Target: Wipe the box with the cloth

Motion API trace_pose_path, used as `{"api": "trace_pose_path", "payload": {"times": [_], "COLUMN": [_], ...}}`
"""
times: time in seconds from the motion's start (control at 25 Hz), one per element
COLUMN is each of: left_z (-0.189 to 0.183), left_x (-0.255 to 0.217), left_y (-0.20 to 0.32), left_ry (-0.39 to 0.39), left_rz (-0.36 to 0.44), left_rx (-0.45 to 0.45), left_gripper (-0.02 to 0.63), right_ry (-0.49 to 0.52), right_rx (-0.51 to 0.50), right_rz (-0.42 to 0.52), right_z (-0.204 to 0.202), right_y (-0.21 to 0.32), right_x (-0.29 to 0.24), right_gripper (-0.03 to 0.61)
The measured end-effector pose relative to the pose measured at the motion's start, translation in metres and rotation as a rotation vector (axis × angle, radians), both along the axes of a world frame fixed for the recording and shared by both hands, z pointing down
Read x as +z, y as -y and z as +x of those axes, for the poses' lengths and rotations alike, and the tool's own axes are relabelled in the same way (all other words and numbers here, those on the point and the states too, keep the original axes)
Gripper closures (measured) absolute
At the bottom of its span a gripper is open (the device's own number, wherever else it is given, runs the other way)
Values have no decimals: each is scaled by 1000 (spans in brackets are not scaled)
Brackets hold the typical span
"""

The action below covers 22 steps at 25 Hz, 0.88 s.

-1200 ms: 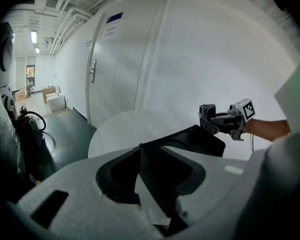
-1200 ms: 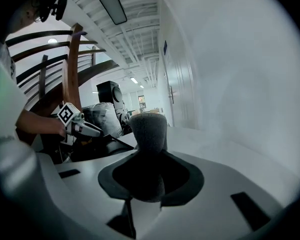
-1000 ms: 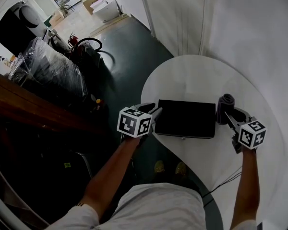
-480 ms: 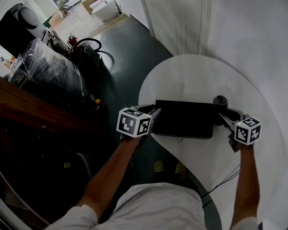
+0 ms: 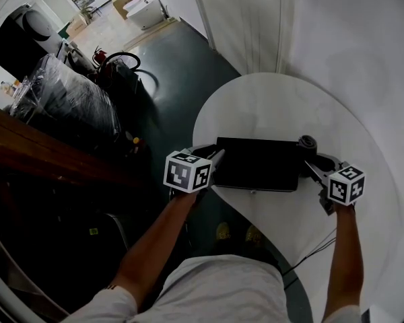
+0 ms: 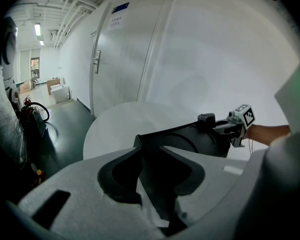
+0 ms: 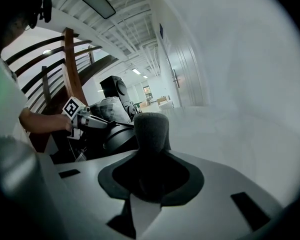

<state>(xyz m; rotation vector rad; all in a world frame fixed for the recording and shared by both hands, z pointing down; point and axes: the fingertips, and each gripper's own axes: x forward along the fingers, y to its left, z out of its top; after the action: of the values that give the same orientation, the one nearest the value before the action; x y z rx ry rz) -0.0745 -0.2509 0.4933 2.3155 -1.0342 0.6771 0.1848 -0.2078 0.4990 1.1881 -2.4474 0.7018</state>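
1. Jaws of my left claw (image 5: 215,159) have just been closing and clamp the left edge of the flat black rectangular box (image 5: 259,163).
2. My right claw (image 5: 311,161) pinches the rolled dark grey cloth (image 5: 307,143) at the box's far right corner.
3. The box lies on the round white table (image 5: 269,106).

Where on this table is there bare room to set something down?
The table is bare behind the box, toward the wall, and again on the near side in front of the box. It is crowded at the box's right end, where the cloth sits in the right gripper.
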Motion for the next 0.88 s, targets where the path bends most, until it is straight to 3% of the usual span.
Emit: {"api": "trace_pose_path", "payload": {"times": [0.88], "left_z": [-2], "left_x": [1], "left_y": [-2], "left_ry": [-16], "left_rz": [16], "left_rx": [-18], "left_gripper": [502], "right_ry": [-40], "right_rx": [-62], "right_rz": [-9], "right_z": [-15], "right_y": [-98], "right_x": [3], "right_gripper": [482]}}
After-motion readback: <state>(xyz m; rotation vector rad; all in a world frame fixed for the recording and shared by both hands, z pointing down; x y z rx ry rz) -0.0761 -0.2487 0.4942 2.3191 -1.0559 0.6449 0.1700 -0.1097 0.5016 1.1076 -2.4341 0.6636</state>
